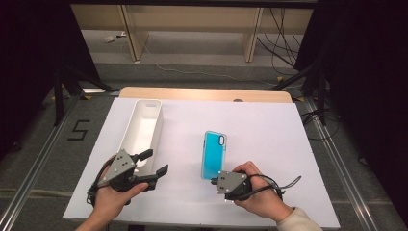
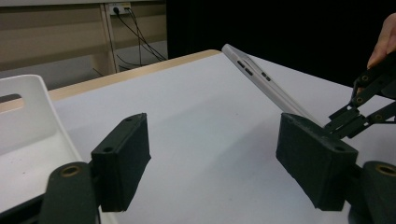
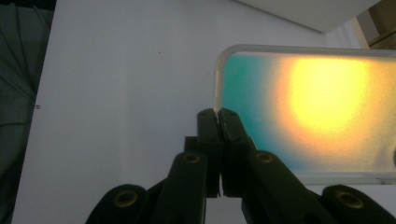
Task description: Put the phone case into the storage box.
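Note:
A cyan phone case (image 1: 214, 154) with a clear rim lies lengthwise at the middle of the white table sheet (image 1: 269, 125). My right gripper (image 1: 214, 181) is shut on its near short end. In the right gripper view the jaws pinch the clear rim (image 3: 218, 116) of the case (image 3: 317, 116), which glows yellow with glare. The left gripper view shows the case (image 2: 266, 81) edge-on and slanting; whether its far end rests on the sheet I cannot tell. My left gripper (image 1: 156, 162) is open at the near end of the white bin (image 1: 156, 127), its pads (image 2: 123, 158) holding nothing.
The long white bin (image 2: 28, 121) runs away from me on the left half of the sheet. A wooden table edge (image 1: 202, 94) shows beyond the sheet's far side. Black stands and cables lie on the floor around the table.

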Available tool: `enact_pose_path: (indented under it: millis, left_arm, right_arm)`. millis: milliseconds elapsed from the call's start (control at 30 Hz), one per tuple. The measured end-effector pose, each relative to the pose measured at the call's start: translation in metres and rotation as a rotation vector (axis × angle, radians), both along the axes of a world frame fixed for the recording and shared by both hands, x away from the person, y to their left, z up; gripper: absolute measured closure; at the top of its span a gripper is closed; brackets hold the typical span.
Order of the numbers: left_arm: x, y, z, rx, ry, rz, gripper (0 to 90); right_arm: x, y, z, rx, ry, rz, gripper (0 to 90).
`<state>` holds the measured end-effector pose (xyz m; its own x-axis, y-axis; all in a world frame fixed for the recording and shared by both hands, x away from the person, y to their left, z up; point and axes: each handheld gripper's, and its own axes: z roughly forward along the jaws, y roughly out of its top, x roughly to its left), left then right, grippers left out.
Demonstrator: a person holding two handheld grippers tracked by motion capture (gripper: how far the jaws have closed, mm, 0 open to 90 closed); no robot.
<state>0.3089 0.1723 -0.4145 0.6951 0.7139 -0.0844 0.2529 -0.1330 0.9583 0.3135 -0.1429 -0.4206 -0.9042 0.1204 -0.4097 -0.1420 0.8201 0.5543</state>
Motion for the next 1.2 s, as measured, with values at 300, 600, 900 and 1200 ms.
enact_pose_path:
  millis: [300,600,900,1200]
  left_arm:
    - [0.022,-0.031,0.017,0.056,0.072,-0.029,24.9]
    - [0.039,-0.057,0.024,0.098,0.142,-0.052,28.2]
    - [0.057,-0.077,0.019,0.126,0.194,-0.076,36.8]
    - [0.068,-0.085,0.018,0.137,0.233,-0.043,45.0]
  right_arm:
    - [-0.002,0.008,-0.002,-0.002,-0.025,0.026,89.2]
    - [-0.004,0.013,-0.003,-0.007,-0.033,0.038,89.2]
    - [-0.005,0.018,-0.005,-0.011,-0.035,0.031,89.2]
    - [-0.007,0.021,-0.008,-0.018,-0.032,0.053,89.2]
